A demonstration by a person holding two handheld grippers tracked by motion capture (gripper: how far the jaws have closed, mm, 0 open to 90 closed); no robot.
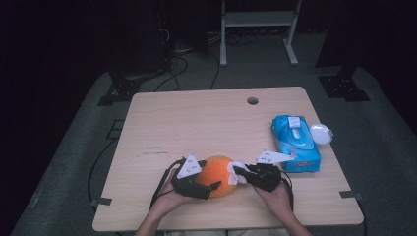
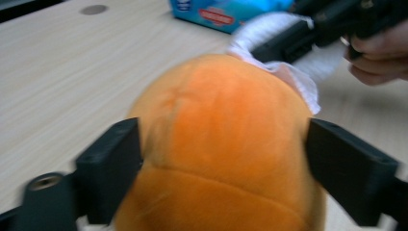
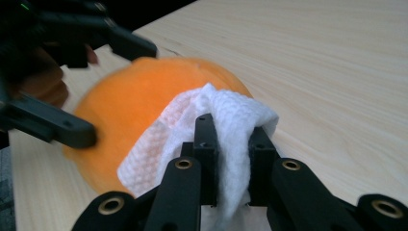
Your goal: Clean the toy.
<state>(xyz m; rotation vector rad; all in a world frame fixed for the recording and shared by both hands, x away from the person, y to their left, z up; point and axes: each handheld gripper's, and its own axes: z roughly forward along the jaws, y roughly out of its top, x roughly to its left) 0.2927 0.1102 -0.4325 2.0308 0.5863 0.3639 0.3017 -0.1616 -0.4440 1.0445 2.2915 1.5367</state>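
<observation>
While pinching a white wipe (image 3: 159, 144) tight, right gripper (image 3: 233, 132) pushed up against the orange ball (image 1: 216, 174). Jaws narrow there, nearly together, cloth bunched between them and folded over the tips. Wipe draped onto the ball's right side, touching the plush.

Over to the left gripper (image 1: 205, 179): spread wide, straddling the ball from the other side. One black jaw at each flank, right at the plush, no dent showing under either pad. Blurred in the left gripper view, so hard to call any firmer than that.

Ball sitting on the table (image 1: 196, 123), near the front edge, squarely between the two grippers. Both hands low behind them, close to the tabletop.

Off to the right, a blue pack (image 1: 295, 142) of wipes, lying flat just beyond the right gripper, apart from the ball.
</observation>
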